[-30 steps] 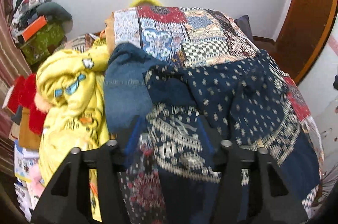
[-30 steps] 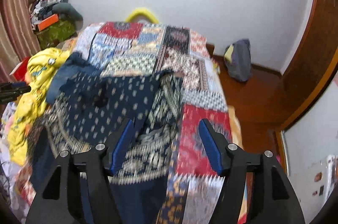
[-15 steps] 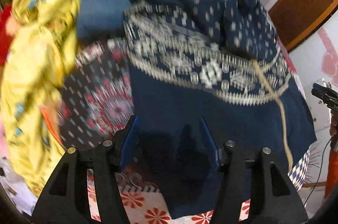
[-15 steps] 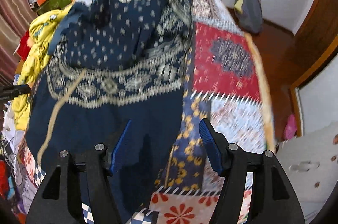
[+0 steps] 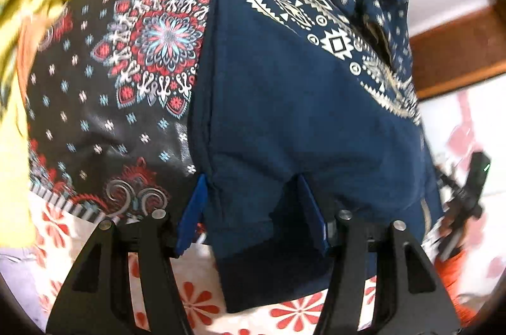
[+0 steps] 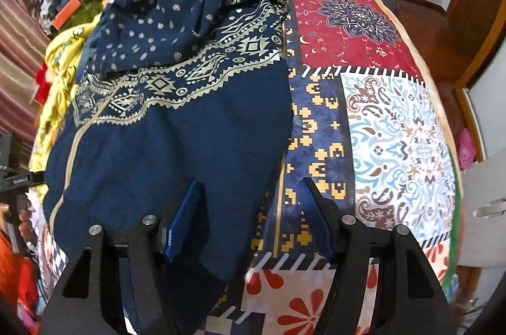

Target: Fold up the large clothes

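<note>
Reaching for the near hem looks like the step in hand: the large navy garment (image 6: 177, 126) lies spread on the bed, over the patchwork quilt (image 6: 395, 126), its gold-patterned band across the middle and its upper part bunched at the far end. The left hand-held gripper (image 5: 253, 192) stands partly open with the garment's near left corner lying between its blue pads, not yet pinched as far as I can tell. The right hand-held gripper (image 6: 249, 196) is likewise partly open, straddling the garment's right edge and the quilt. To do it well, I'd say each should bite only the navy cloth, not the quilt beneath, at matching corners, so that the hem lifts evenly toward the far end.
</note>
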The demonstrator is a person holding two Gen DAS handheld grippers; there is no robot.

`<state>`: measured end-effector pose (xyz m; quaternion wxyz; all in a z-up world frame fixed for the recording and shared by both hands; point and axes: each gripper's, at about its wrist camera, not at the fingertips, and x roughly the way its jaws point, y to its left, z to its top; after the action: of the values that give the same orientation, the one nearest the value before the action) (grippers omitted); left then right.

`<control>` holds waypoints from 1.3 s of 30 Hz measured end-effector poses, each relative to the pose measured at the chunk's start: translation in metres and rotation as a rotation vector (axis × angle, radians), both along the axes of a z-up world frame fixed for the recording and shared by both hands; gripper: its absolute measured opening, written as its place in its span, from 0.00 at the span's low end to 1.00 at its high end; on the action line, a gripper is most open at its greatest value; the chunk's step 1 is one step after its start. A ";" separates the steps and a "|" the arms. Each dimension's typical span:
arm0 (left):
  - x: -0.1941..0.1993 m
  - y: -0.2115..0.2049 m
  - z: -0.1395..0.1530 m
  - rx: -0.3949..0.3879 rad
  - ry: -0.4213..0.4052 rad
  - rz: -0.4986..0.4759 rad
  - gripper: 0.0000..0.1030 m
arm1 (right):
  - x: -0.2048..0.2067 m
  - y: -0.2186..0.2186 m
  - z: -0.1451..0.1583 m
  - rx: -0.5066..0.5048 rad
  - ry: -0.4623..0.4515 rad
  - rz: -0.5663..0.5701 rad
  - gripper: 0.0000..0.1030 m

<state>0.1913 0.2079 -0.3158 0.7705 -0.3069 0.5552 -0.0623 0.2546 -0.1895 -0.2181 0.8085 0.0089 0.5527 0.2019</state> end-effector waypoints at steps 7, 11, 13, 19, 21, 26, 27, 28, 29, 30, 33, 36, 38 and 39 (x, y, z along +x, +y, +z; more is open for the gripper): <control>-0.002 -0.018 0.011 0.026 -0.063 -0.020 0.31 | -0.004 0.014 -0.002 0.040 0.009 0.051 0.31; -0.003 -0.027 0.021 0.057 -0.085 -0.012 0.11 | -0.001 0.024 -0.002 0.036 0.021 0.075 0.13; 0.000 -0.030 0.030 0.079 -0.098 -0.014 0.09 | 0.000 0.030 0.001 0.021 0.010 0.091 0.11; 0.013 -0.033 0.079 0.129 -0.186 -0.016 0.07 | 0.011 0.032 0.024 0.051 -0.059 0.113 0.09; 0.022 -0.030 0.094 0.128 -0.199 -0.011 0.07 | 0.017 0.032 0.037 0.070 -0.091 0.108 0.09; 0.052 -0.003 0.142 0.137 -0.332 0.008 0.06 | 0.043 0.037 0.078 0.117 -0.211 0.091 0.09; 0.061 0.001 0.156 0.145 -0.368 0.021 0.06 | 0.050 0.038 0.086 0.126 -0.233 0.081 0.09; 0.069 0.006 0.168 0.149 -0.398 0.035 0.06 | 0.059 0.040 0.093 0.135 -0.256 0.074 0.09; 0.078 0.008 0.174 0.148 -0.421 0.048 0.06 | 0.070 0.043 0.101 0.144 -0.277 0.064 0.09; 0.087 0.013 0.182 0.145 -0.441 0.059 0.06 | 0.080 0.046 0.105 0.146 -0.292 0.060 0.09; 0.123 0.022 0.201 0.202 -0.491 0.091 0.06 | 0.121 0.060 0.112 0.121 -0.325 0.049 0.09; 0.162 0.032 0.202 0.231 -0.495 0.123 0.06 | 0.167 0.067 0.104 0.140 -0.285 0.004 0.09; 0.189 0.040 0.191 0.236 -0.473 0.153 0.06 | 0.192 0.068 0.093 0.149 -0.252 -0.027 0.09; 0.200 0.043 0.184 0.247 -0.460 0.164 0.06 | 0.203 0.070 0.085 0.145 -0.236 -0.038 0.09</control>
<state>0.3908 0.2512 -0.1321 0.9104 -0.2323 0.3424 0.0006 0.4572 -0.1197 -0.1329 0.8687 0.0541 0.4375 0.2258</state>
